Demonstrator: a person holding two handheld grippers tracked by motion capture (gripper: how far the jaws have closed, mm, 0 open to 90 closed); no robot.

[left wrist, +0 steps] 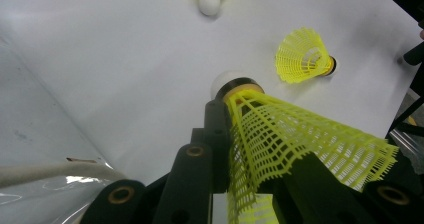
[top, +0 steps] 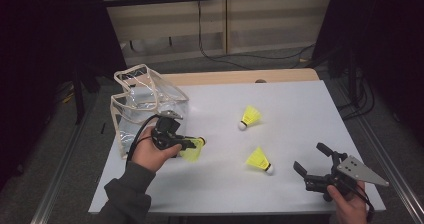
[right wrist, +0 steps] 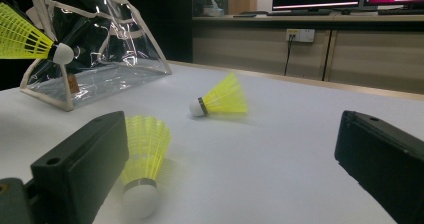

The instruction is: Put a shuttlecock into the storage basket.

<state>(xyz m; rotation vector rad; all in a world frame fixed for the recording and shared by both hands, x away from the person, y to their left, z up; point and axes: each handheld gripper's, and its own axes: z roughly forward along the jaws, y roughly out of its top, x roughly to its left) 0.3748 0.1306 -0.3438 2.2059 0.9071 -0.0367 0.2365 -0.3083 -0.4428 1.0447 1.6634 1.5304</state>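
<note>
At the left edge of the worktop stands one clear plastic bag with cream trim, its mouth facing up. Just to its right the left tool is clamped on the yellow skirt of a held shuttlecock, whose white cork points away from the hand; in the left gripper view the mesh is squeezed between the two black jaws. The step in hand looks like carrying this shuttlecock to the bag. The next move probably calls for lifting it over the bag's rim, lowering it inside and letting go without catching the trim.

Further right, a far shuttlecock lies on its side mid-worktop, and a near shuttlecock lies closer to the person. At the far right the right tool hovers with its jaws wide apart and nothing between them, near the near shuttlecock.

Count: three shuttlecocks, one bag, two tools.
</note>
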